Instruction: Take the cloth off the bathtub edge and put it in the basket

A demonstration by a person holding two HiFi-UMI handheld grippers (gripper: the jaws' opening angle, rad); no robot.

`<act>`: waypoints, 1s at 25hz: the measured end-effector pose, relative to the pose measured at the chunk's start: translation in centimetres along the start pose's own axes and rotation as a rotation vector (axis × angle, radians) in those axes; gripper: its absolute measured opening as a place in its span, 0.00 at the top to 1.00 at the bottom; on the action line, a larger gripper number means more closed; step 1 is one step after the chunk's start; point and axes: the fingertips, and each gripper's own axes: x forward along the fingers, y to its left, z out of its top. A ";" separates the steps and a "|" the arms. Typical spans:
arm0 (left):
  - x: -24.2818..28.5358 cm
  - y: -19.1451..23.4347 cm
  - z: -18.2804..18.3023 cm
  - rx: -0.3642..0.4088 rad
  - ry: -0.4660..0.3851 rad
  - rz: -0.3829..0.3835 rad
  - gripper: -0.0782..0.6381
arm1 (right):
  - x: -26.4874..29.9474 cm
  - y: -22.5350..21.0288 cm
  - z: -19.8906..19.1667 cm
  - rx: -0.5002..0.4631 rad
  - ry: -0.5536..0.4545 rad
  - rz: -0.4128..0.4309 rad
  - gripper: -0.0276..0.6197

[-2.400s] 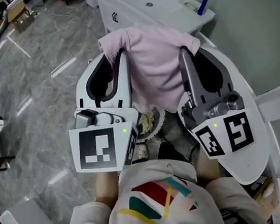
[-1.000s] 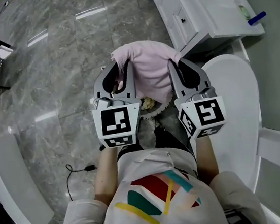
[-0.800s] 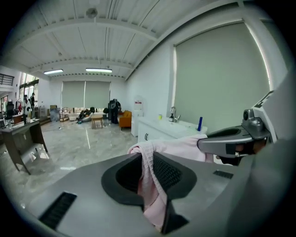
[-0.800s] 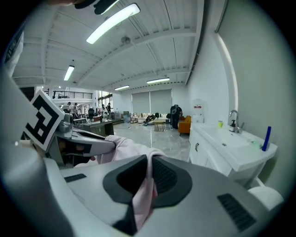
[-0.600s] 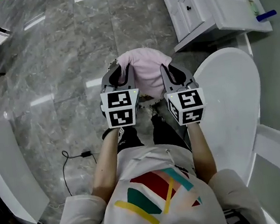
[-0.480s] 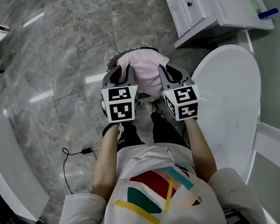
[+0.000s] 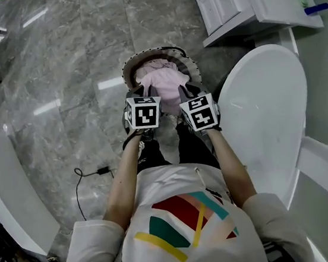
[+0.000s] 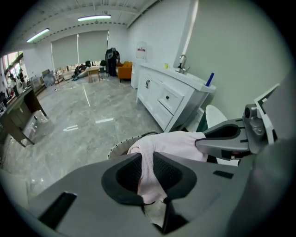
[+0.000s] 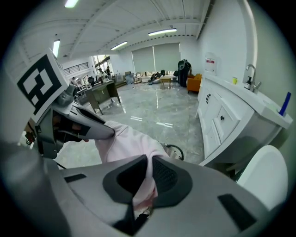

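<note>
1. Pinches the left edge of the pink cloth (image 7: 160,81) with the left gripper (image 7: 141,90), jaws pressed onto the fabric.
2. Pinches the right edge with the right gripper (image 7: 189,86), jaws likewise clamped on it.
3. Holds the cloth stretched between both grippers, over the round basket (image 7: 128,68) on the grey floor (image 7: 53,64).
4. From above, lies within the basket rim, near the white bathtub (image 7: 269,107).

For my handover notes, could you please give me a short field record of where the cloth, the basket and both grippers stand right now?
cloth: pink, stretched between both grippers, over the basket's opening
left gripper: shut on the cloth
right gripper: shut on the cloth
basket: round, on the grey floor, just ahead of the person's feet
release: not yet done
</note>
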 end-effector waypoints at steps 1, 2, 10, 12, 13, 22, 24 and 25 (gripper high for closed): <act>0.4 0.0 -0.8 0.002 0.025 -0.002 0.78 | 0.4 0.3 -0.8 0.006 0.023 0.009 0.89; 0.8 0.0 -1.6 0.003 0.049 -0.004 0.78 | 0.8 0.6 -1.5 0.013 0.045 0.021 0.89; 2.5 -0.2 -5.6 -0.015 0.158 -0.016 0.78 | 2.3 1.9 -5.2 0.022 0.139 0.049 0.89; 2.7 -0.3 -6.0 -0.020 0.169 -0.020 0.78 | 2.4 1.8 -5.2 0.015 0.136 0.044 0.89; 2.8 -0.4 -6.1 -0.019 0.173 -0.020 0.78 | 2.5 1.8 -5.2 0.011 0.133 0.043 0.89; 3.9 2.5 -6.8 -0.030 0.272 0.176 0.75 | 3.0 0.2 -5.5 0.028 0.191 -0.051 0.71; 3.8 2.8 -6.2 -0.001 0.259 0.176 0.75 | 2.9 -0.2 -5.0 0.025 0.184 -0.053 0.71; 3.8 2.8 -6.1 0.001 0.256 0.167 0.75 | 2.9 -0.4 -4.9 0.029 0.182 -0.055 0.71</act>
